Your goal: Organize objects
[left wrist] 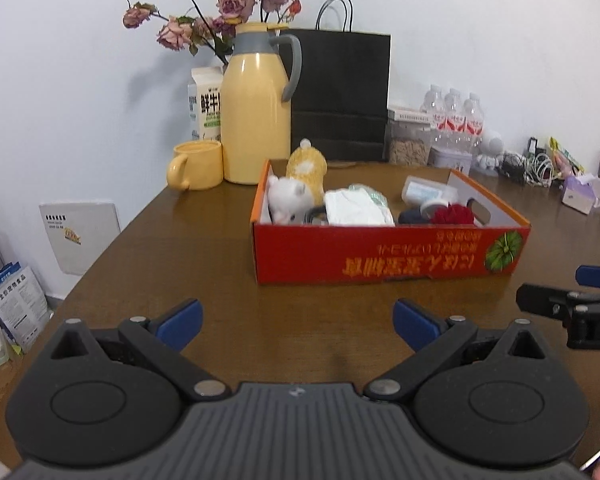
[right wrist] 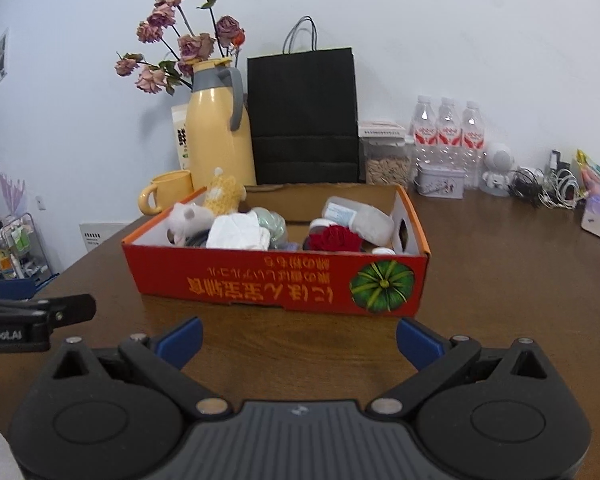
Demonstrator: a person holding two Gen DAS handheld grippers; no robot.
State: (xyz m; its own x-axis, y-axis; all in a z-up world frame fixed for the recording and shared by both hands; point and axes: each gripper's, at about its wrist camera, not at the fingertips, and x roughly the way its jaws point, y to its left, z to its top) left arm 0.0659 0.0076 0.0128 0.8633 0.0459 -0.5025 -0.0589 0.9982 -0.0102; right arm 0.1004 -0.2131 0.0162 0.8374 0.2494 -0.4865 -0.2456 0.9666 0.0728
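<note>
Here, with both the left gripper (left wrist: pixel 298 324) and right gripper (right wrist: pixel 299 338) spread wide and empty above the table (left wrist: pixel 204 240), I judge it best to approach the cluttered red box (left wrist: pixel 380 256) at frame centre slowly from above.

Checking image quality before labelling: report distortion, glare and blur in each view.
Left wrist view: fisheye bends the wall and table edge; a glare streak runs down the yellow thermos; the open left gripper is sharp. Right wrist view: dark corners, mild softness on the red cardboard box; right gripper open.
</note>
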